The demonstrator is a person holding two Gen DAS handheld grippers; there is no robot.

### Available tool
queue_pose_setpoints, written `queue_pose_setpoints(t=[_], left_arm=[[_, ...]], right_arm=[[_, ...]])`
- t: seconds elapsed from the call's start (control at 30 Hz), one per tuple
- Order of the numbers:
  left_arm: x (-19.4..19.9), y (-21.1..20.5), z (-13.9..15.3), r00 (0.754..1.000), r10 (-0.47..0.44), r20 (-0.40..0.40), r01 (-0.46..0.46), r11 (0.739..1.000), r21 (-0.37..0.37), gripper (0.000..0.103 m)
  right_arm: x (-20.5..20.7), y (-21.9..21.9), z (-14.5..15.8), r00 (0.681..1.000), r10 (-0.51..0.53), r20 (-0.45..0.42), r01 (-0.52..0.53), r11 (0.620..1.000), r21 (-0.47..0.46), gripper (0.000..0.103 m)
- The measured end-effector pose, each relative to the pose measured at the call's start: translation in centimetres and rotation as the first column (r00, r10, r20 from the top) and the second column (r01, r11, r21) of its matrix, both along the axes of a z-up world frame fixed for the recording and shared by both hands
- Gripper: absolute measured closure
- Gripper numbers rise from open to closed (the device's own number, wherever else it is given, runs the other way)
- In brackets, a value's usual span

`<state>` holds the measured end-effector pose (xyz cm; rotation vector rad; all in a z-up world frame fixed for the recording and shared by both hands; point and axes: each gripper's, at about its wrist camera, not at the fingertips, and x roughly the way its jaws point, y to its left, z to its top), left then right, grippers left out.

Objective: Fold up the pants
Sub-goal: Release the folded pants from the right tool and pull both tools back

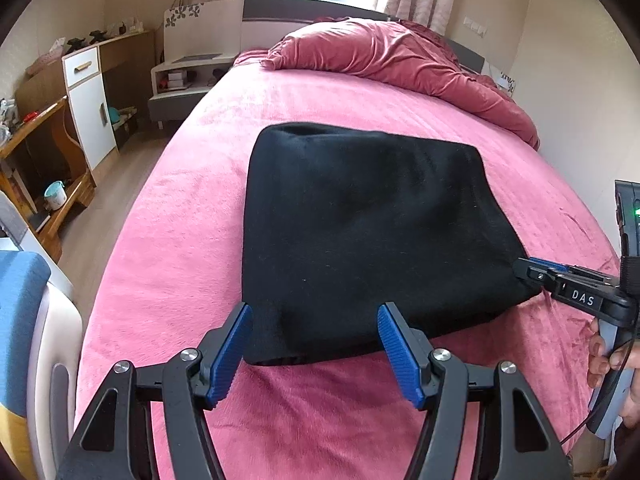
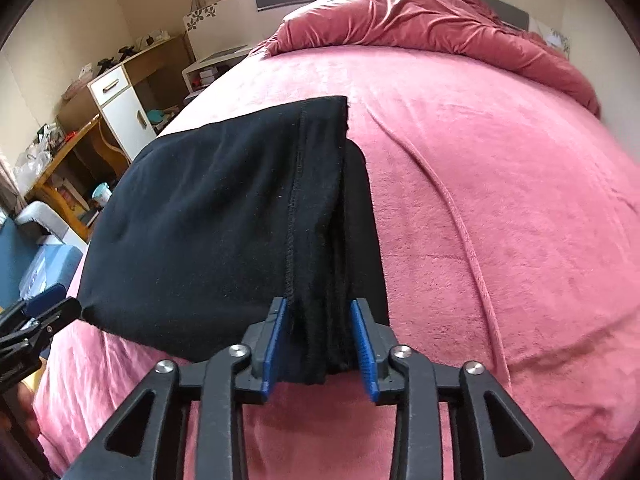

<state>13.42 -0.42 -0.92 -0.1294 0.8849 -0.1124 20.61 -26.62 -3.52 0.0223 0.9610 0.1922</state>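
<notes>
My right tool (image 2: 320,344), half-spread, straddles the pants (image 2: 224,216) edge; withdrawing may snag layers. Left tool (image 1: 316,344) wide, empty.

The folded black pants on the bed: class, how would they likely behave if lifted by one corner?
The black pants would probably flop and unfold: soft layers gape at the edge. Likely light. They would probably drag, not slide, on the fleecy pink bed cover.

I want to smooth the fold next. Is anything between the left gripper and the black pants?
Nothing visible: the left gripper hangs open right at the near edge of the folded pants on the pink bed cover.
</notes>
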Motion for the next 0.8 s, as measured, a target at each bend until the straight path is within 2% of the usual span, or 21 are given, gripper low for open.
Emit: queue_pose_setpoints(t=[0.23, 0.3, 0.43, 0.5, 0.8], left_arm=[[-2.0, 0.4, 1.7, 0.999, 0.003, 0.042, -0.004, 1.0, 0.015, 0.037], [-2.7, 0.6, 2.2, 0.998, 0.009, 0.056, -0.01, 1.0, 0.02, 0.037], [-4.1, 1.1, 3.0, 0.997, 0.027, 0.078, -0.029, 0.999, 0.026, 0.036], [-4.9, 1.4, 3.3, 0.996, 0.039, 0.086, -0.041, 0.999, 0.029, 0.036], [-8.4, 1.4, 3.5, 0.993, 0.053, 0.102, -0.059, 0.997, 0.058, 0.036]], right_arm=[[-1.6, 1.0, 1.4, 0.999, -0.015, 0.046, 0.018, 0.999, -0.049, 0.054], [-2.0, 1.2, 2.0, 0.997, -0.03, 0.067, 0.034, 0.998, -0.058, 0.043], [-3.6, 1.8, 3.8, 0.991, -0.05, 0.127, 0.059, 0.996, -0.067, 0.038], [-4.1, 2.3, 4.2, 0.989, -0.049, 0.141, 0.058, 0.996, -0.063, 0.03], [-8.5, 5.7, 3.8, 0.987, -0.052, 0.15, 0.058, 0.997, -0.04, 0.027]])
